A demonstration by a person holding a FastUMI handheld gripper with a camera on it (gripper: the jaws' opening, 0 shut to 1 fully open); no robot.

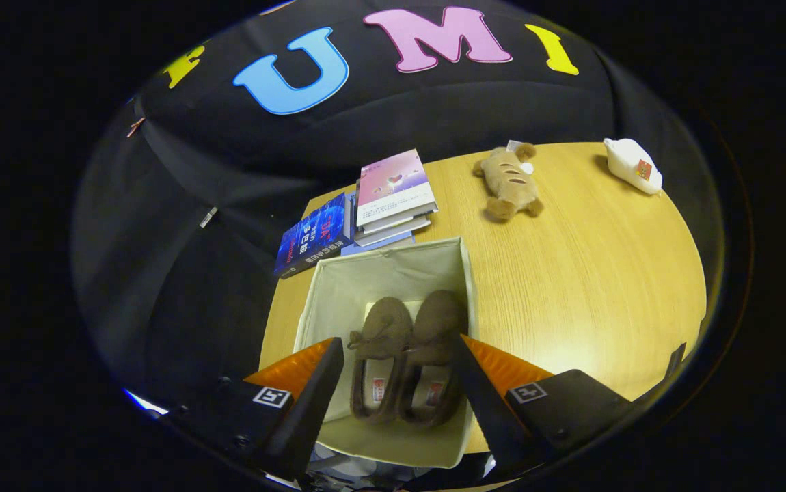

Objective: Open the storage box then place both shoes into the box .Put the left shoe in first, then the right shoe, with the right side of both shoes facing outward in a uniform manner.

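You are holding the gripper [396, 383] above the storage box [338, 301], its fingers spread wide and gripping nothing, so both shoes are showing in the gap between them. The left shoe [378, 355] and the right shoe [434, 348] are lying side by side on the box floor, touching, toes pointing away from the jaws; packed that close they are fitting the box's width. The box is standing open-topped on the wooden table [591, 273]. Beyond the jaws a stack of books [393, 195] is sitting just behind the box, with a plush toy [509, 181] and a white object [632, 165] well apart. I judge the placing is done; whether the right sides are facing outward I cannot tell.
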